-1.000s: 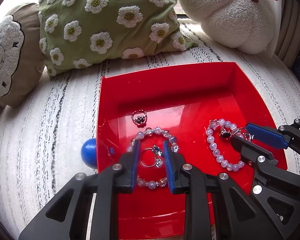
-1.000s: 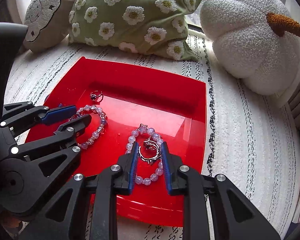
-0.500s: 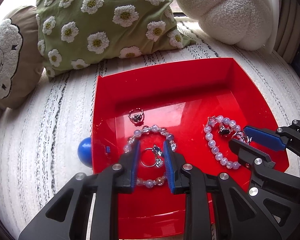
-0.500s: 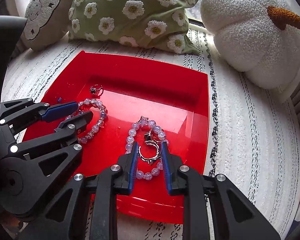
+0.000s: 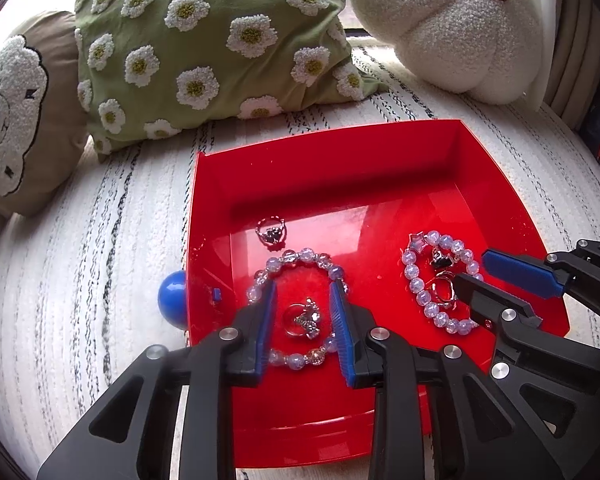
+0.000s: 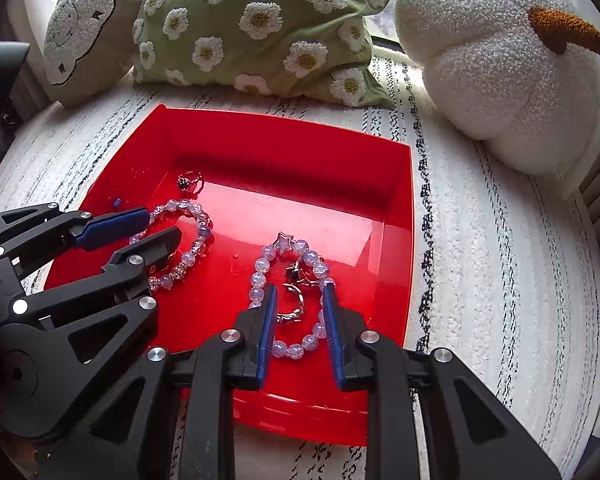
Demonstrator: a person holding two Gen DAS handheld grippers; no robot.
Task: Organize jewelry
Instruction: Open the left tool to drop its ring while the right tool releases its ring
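We cannot make out the ring inside the right bracelet [image 6: 290,294] clearly: in the right wrist view the silver ring [image 6: 291,304] sits half behind the blue pads, and whether they press it is hard to tell, though the narrow gap suggests the right tongs [image 6: 298,292] pinch it. The near edge of the red tray [image 5: 340,184] is cut off by the black tong arms in both views.

Only the left wrist view shows a blue ball [image 5: 173,298] against the tray's left edge, outside it. Only the right wrist view shows a small blue chip [image 6: 117,201] clearly, on the tray's left slope.

The tray lies on a white striped rug [image 5: 80,280], with a green flowered pillow [image 5: 204,40], a tan pillow [image 5: 16,112] and a white pumpkin cushion [image 5: 452,28] beyond its far edge. In the tray we see two bead bracelets, the left bracelet [image 5: 300,264] near the left edge, and a dark-stone ring [image 5: 271,233] beyond it.

The left tongs [image 5: 303,312] are opening, and a silver ring [image 5: 302,319] lies between the pads without touching them, inside the left bracelet.
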